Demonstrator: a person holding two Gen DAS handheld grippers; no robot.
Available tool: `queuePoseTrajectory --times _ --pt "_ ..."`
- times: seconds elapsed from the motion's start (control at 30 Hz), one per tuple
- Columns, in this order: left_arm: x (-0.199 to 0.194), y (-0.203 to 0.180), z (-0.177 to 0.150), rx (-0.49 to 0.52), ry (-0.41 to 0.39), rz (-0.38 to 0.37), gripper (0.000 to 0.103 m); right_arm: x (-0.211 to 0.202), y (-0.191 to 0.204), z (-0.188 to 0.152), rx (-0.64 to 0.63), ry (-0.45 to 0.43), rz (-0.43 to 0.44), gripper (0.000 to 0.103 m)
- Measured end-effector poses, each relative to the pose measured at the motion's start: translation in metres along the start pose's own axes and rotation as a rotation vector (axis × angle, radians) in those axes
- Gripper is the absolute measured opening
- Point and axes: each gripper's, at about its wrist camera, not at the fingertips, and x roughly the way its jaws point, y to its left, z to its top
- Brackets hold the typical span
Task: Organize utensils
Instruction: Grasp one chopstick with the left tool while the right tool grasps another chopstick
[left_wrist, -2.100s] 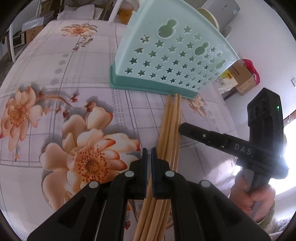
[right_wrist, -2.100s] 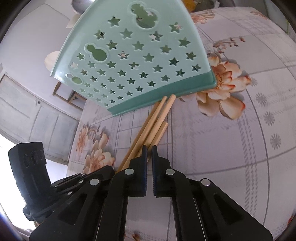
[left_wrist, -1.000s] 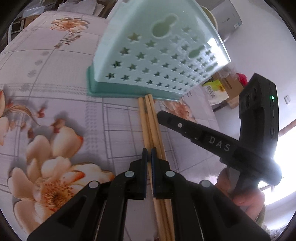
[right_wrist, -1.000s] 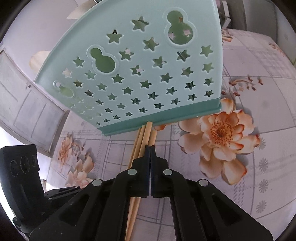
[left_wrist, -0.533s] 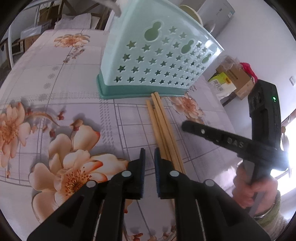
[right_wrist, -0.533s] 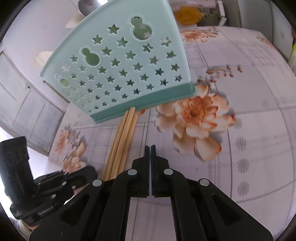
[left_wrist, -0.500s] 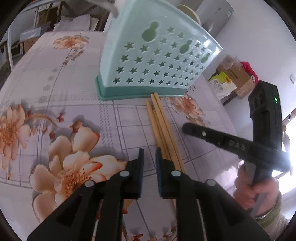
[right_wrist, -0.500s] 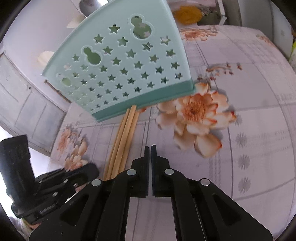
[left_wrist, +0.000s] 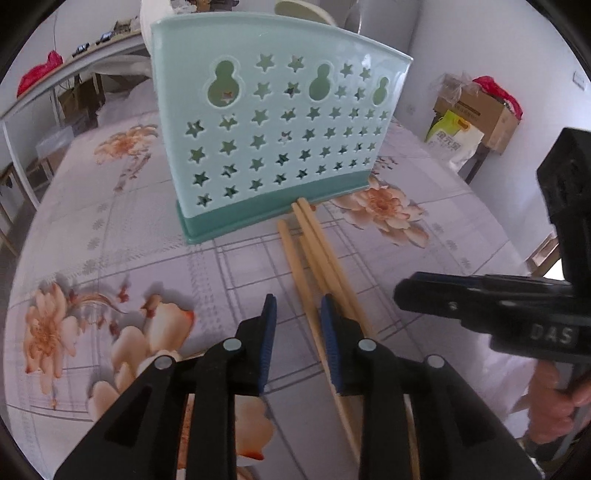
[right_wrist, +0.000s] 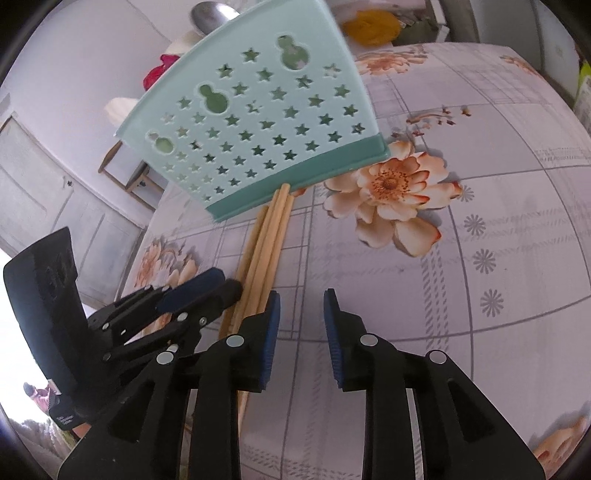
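Chopsticks not yet in the holder, both sets of fingers parted and empty.

We see the flowered bench (left_wrist: 110, 229) carrying the mint-green holder (left_wrist: 273, 140), which stands upright toward its far edge. The wooden chopsticks (left_wrist: 314, 251) lie flat on the bench, their far tips touching the holder's base, so we judge the sorting barely begun: they must be gathered, lifted and dropped in. Our left gripper (left_wrist: 298, 314) has just been opening; its fingers stand partly apart over one stick, gripping nothing. Our right gripper (right_wrist: 301, 302), just beside the bundle, has likewise just been opening over bare cloth.
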Motion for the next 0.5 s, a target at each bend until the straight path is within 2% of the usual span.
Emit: queuePoseTrajectory --times 0.23,0.37,0.5 --pt "-0.007 0.013 -0.007 -0.007 -0.007 0.058 0.024 0.009 0.024 -0.005 -0.056 0.006 -0.005 0.026" --pt "-0.012 0.023 -0.010 -0.040 -0.006 0.060 0.017 0.021 0.034 -0.005 -0.082 0.012 -0.017 0.026" --pt "-0.015 0.030 -0.012 -0.066 -0.004 0.055 0.013 0.027 0.046 -0.006 -0.151 0.000 -0.088 0.021"
